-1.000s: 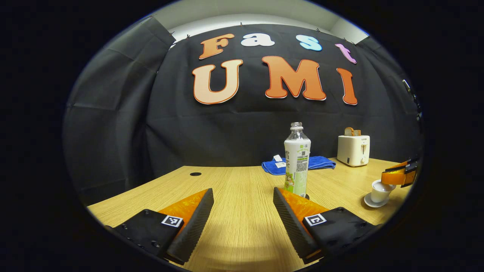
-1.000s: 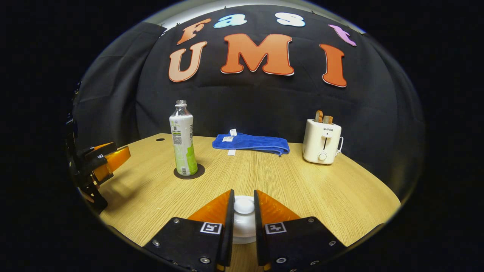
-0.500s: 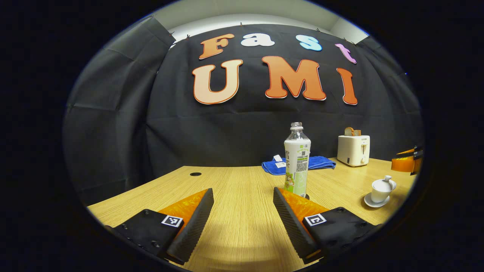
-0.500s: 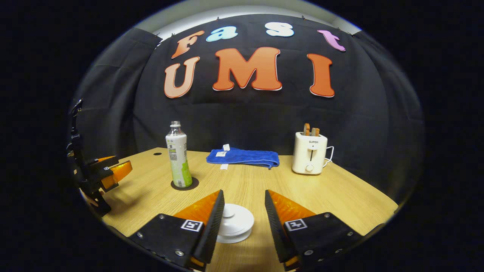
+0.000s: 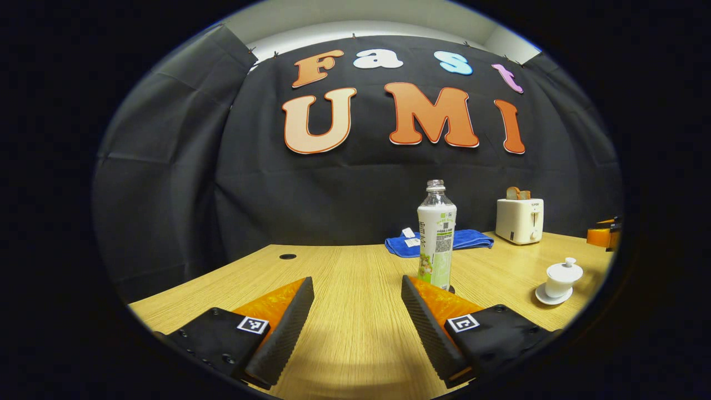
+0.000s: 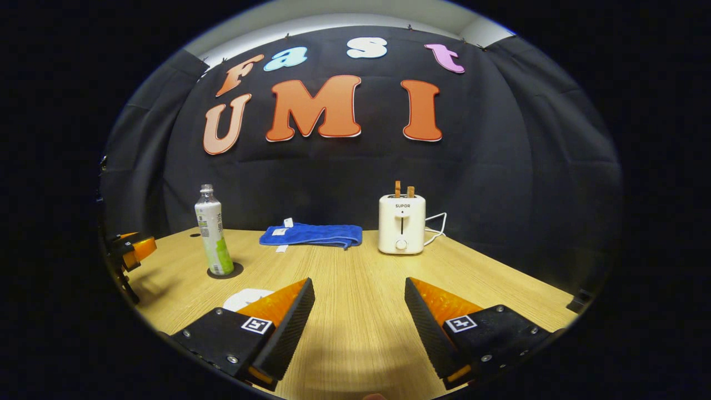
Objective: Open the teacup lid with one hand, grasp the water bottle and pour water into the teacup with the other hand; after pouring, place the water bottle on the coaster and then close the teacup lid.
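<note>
In the left gripper view the label-wrapped water bottle stands uncapped on a dark round coaster, just beyond my right fingertip. My left gripper is open with nothing between its fingers. To the right sits the white teacup on its saucer, lid on. The right gripper shows at the far right edge, clear of the cup. In the right gripper view my right gripper is open and empty; the teacup is mostly hidden behind its left finger. The bottle and left gripper are at the left.
A white toaster with bread in its slots stands at the back of the wooden table, its cord trailing right. A folded blue cloth lies beside it. A small cable hole sits at the table's far left.
The right gripper has opened, let go of the lid knob and drawn back up and to the right of the cup. The lid rests on the teacup. The left gripper has not moved.
</note>
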Action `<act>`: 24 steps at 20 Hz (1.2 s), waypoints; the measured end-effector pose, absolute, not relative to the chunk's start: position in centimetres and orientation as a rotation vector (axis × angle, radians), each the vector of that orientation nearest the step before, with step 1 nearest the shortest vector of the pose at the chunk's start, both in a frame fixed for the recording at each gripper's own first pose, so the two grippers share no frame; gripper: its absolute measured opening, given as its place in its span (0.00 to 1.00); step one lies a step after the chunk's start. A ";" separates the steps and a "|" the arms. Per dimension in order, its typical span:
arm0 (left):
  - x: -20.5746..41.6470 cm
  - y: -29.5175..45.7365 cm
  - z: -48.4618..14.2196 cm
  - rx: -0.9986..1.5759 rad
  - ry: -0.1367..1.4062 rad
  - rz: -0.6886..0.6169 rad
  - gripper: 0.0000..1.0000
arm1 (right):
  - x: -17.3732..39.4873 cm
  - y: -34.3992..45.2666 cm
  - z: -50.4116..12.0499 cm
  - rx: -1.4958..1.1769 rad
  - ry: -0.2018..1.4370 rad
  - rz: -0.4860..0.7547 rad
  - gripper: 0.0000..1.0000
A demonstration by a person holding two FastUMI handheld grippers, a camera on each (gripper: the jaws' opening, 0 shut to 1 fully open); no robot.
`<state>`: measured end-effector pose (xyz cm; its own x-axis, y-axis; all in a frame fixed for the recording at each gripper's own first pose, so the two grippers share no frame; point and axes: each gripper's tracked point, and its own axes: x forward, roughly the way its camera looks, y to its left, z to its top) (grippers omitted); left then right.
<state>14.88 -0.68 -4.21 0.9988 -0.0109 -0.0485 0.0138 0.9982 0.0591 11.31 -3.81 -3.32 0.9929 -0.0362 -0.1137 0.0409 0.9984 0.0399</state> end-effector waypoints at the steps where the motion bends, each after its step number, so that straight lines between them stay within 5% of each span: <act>1: 14.9 -0.5 -4.2 0.061 0.048 -0.008 1.00 | 11.4 -3.8 -3.5 0.034 0.108 -0.038 0.97; 24: 14.7 -0.7 -4.0 0.075 0.043 -0.006 1.00 | 11.8 -1.3 -3.3 0.058 0.029 0.013 0.98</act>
<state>14.73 -0.75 -4.05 0.9991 -0.0047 -0.0428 0.0079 0.9972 0.0750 11.75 -1.27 -3.26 0.9995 0.0140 -0.0283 -0.0124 0.9982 0.0579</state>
